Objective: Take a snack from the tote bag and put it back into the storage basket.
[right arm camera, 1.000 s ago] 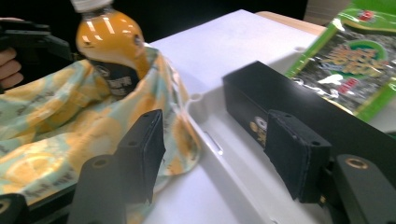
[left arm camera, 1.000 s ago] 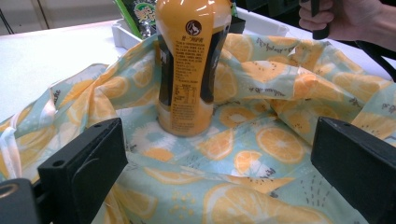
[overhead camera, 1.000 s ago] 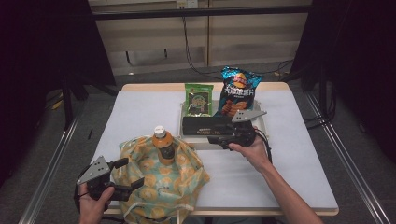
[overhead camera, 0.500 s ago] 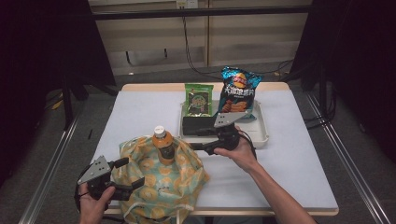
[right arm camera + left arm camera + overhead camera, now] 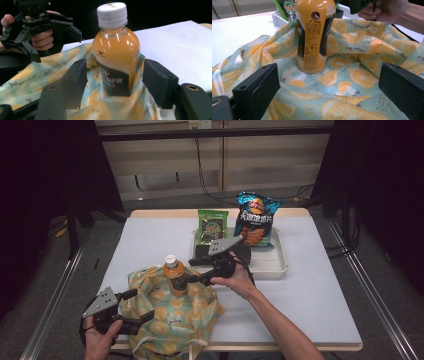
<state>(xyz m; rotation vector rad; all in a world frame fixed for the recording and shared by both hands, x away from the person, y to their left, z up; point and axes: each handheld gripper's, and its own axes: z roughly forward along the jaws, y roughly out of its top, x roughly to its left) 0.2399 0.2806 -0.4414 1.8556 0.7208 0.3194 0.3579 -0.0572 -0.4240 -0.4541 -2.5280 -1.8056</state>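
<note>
Juice bottle point(image 5: 173, 276) front and centre, standing upright in the orange-print cloth bag point(image 5: 170, 312) at the near left of the white table point(image 5: 320, 295), white cap on top, the fabric bunched around its lower half. Right gripper point(image 5: 191, 271) is in on it now from the right, jaws apart with one on either side of the bottle at label height; in the right gripper view the pads sit just beside the bottle and the bag's fold without visibly pressing, and those jaws have just been opening a touch. Left gripper point(image 5: 141, 311) sits at the bag's near-left edge, jaws wide apart over the cloth, nothing pinched between them, bottle rising beyond. Over on the far side, a white tray point(image 5: 280, 265) sits right of centre, with a green snack packet point(image 5: 212, 224) and a blue chip bag point(image 5: 256, 220) standing at its far end.
</note>
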